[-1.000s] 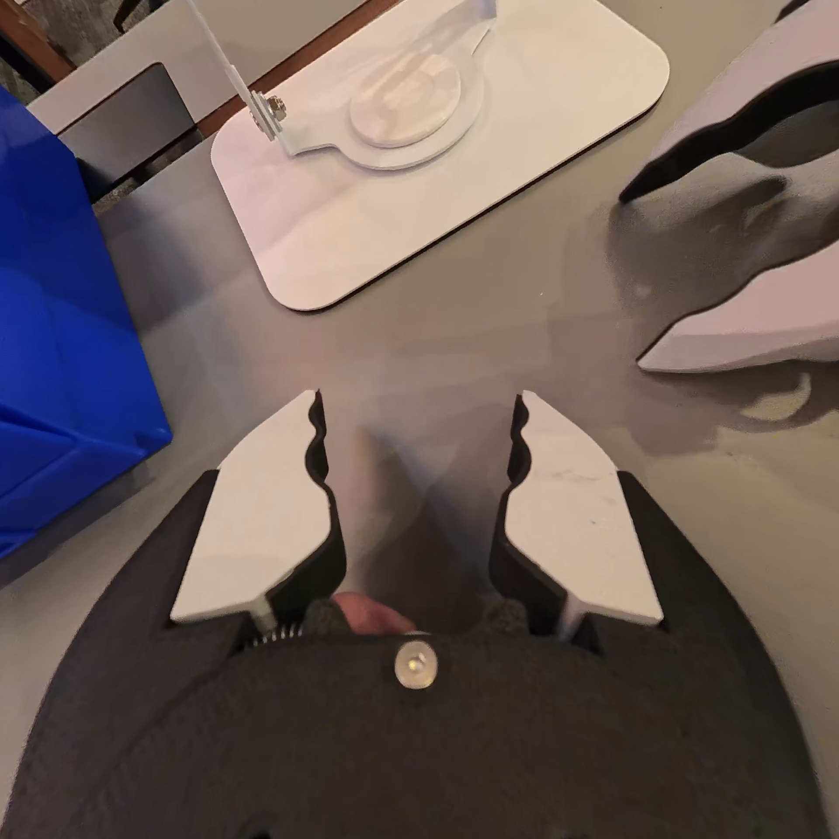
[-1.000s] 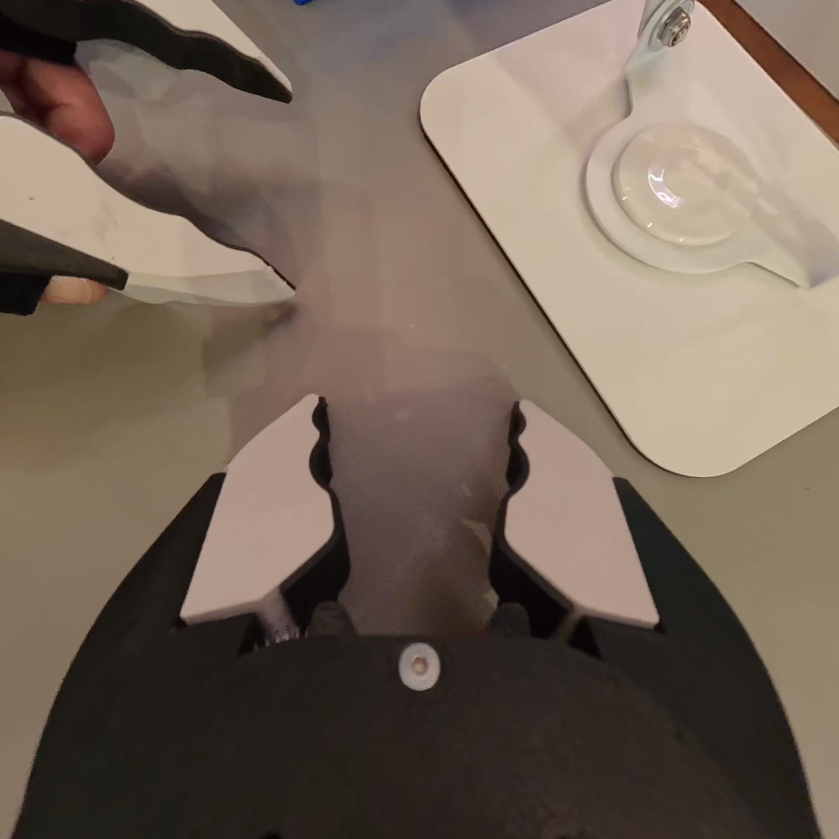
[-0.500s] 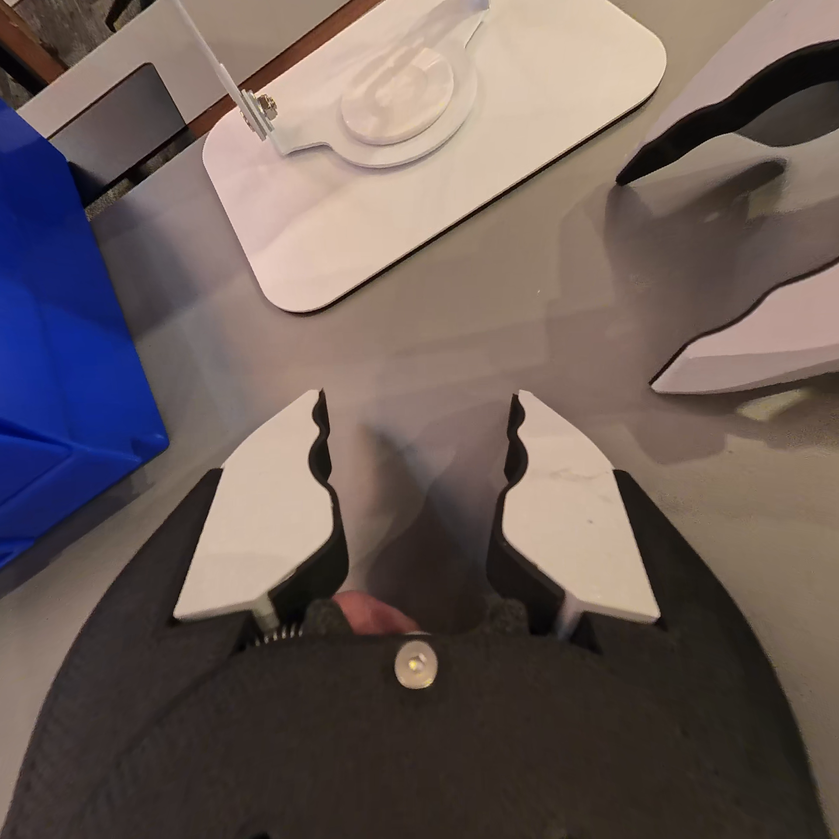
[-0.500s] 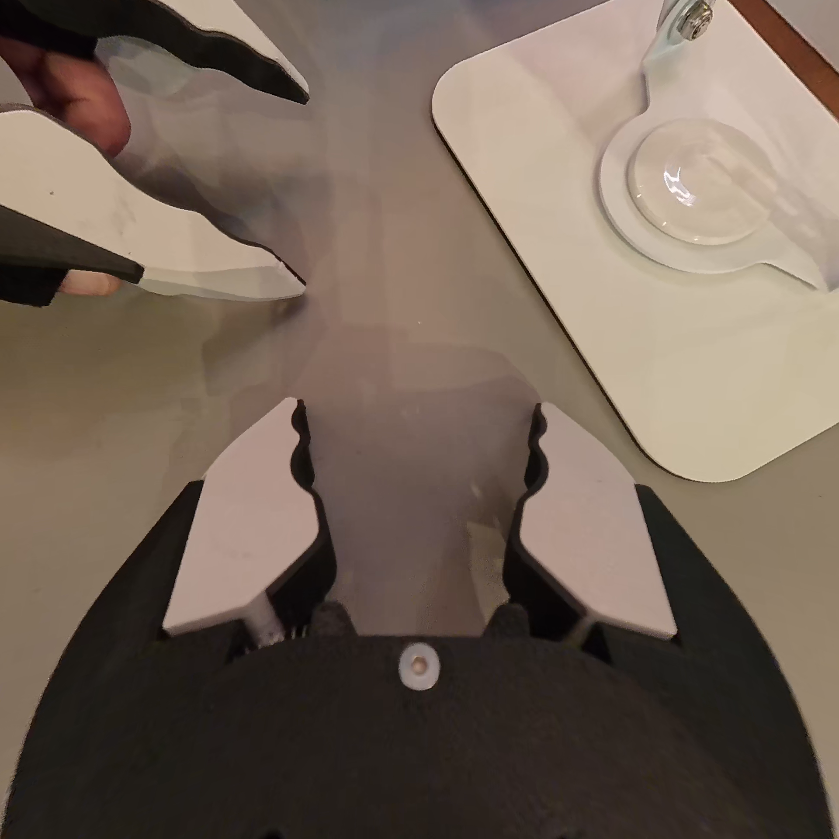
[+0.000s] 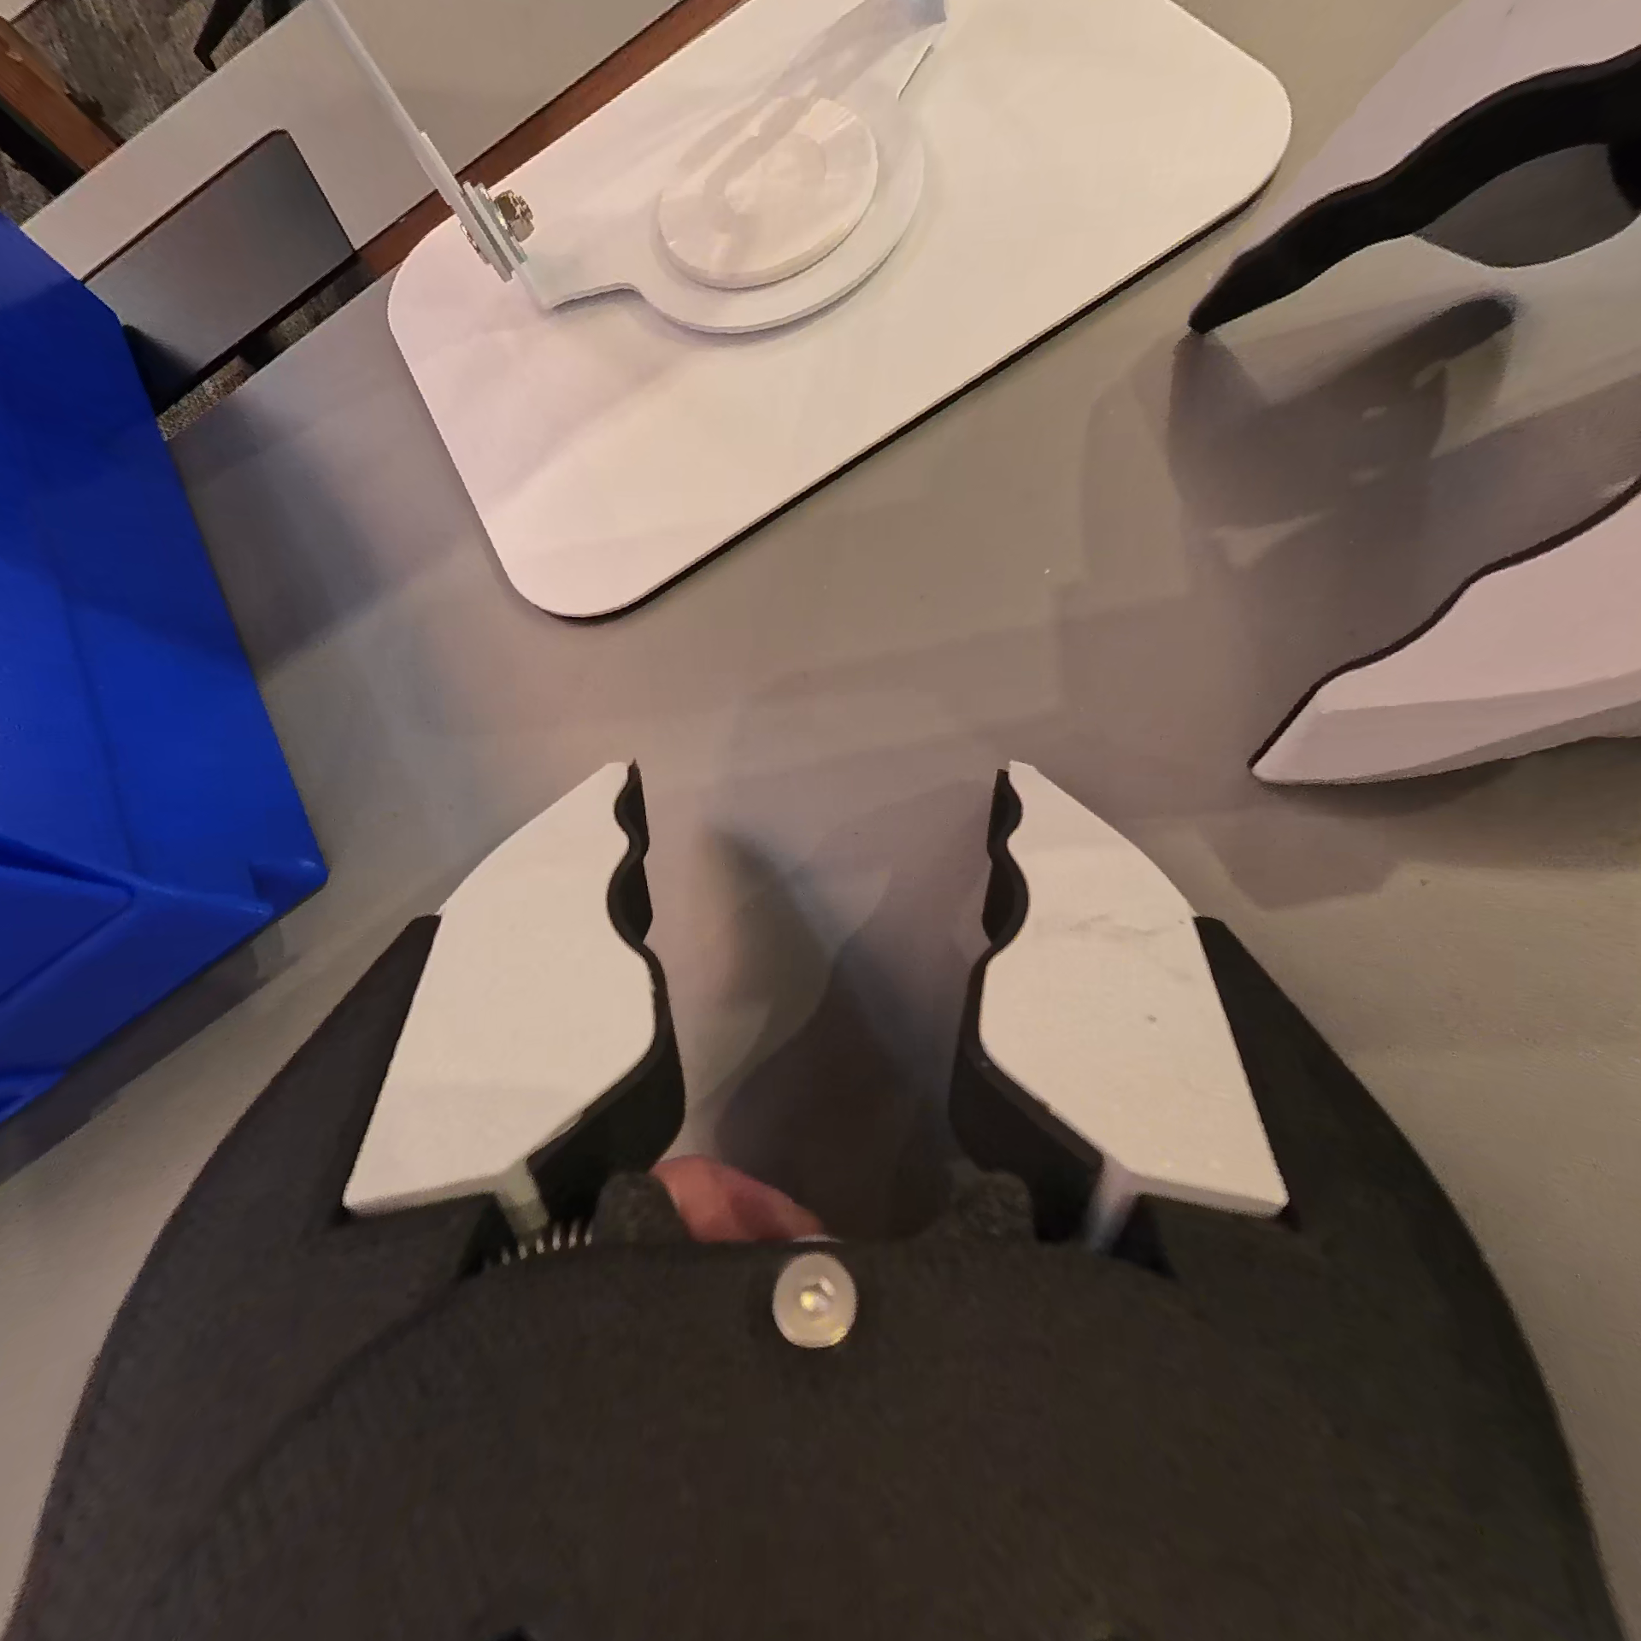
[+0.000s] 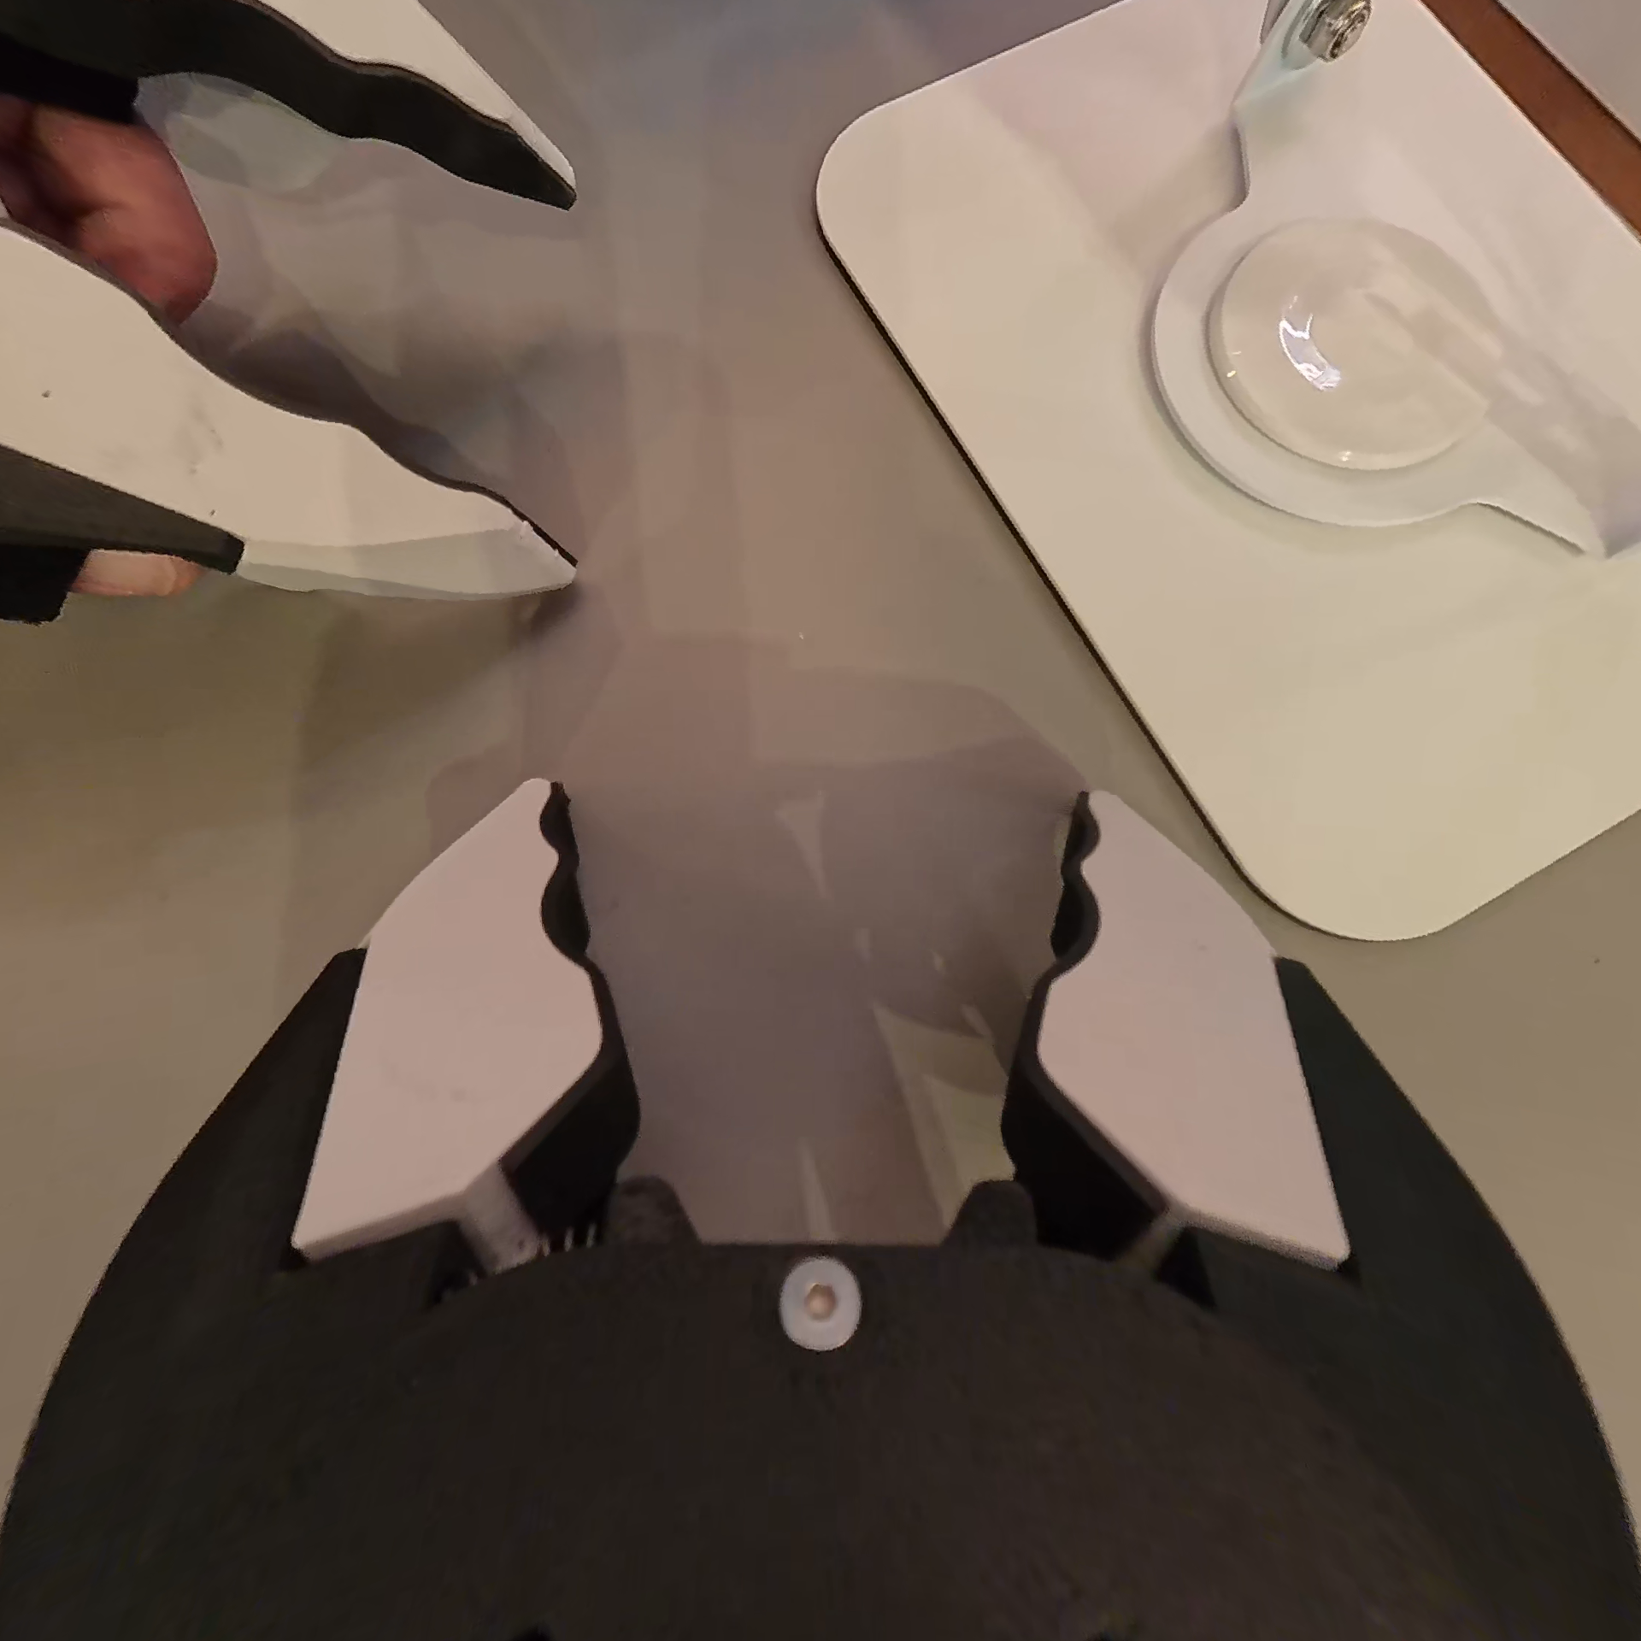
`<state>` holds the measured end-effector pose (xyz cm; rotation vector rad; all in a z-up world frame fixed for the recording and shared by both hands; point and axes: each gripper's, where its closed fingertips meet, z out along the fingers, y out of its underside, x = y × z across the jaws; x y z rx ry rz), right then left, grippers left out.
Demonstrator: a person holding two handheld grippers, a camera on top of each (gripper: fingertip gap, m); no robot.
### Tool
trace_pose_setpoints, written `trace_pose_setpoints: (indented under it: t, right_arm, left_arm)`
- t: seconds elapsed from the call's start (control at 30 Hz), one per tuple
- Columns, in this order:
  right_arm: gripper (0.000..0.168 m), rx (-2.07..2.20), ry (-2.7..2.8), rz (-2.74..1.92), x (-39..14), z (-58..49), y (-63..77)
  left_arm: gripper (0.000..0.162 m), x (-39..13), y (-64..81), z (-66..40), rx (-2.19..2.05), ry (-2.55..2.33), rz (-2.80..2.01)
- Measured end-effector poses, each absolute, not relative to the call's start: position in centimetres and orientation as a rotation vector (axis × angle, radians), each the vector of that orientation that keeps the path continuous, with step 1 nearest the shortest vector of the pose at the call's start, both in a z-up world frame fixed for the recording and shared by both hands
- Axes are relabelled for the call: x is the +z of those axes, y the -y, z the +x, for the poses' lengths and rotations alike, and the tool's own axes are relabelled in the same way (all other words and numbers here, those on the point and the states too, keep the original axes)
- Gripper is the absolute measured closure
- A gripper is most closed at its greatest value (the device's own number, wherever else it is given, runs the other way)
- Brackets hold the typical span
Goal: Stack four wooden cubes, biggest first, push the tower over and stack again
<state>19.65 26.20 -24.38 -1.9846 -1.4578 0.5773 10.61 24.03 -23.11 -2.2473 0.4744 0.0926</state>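
Left wrist view: a grey surface (image 5: 888,639) fills the frame, with a blue bin (image 5: 115,675) at the left edge and, at the far side, a white board (image 5: 799,426) bearing a clear stand base (image 5: 764,222). No wooden cubes appear in either view, so their direction from either claw, their long axis and which hand is nearer cannot be told; the blue bin is a possible source, but its contents are hidden. Judged from this, stacking has not begun, and the coming move depends on first bringing a cube into sight.

The left claw (image 5: 821,777) points toward the white board, released, its jaws set moderately apart and holding nothing; only bare surface lies between them. A fingertip (image 5: 737,1212) shows behind the jaws. The right claw (image 5: 1234,533) enters from the right, near it but apart.

Right wrist view: the right claw (image 6: 817,795) is likewise released and empty, its jaws spread somewhat wider over bare surface. The white board (image 6: 1243,622) lies to the far right, and the left claw (image 6: 568,373) to the far left.
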Motion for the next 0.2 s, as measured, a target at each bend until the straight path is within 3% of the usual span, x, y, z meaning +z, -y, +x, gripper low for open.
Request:
trace_pose_setpoints:
  t: [0.2]
  right_arm:
    - [0.059, 0.573, 1.455, -1.991, -24.40, 19.45, -26.29]
  left_arm:
    - [0.089, -23.03, -24.03, 10.61, 0.105, -0.476, -2.240]
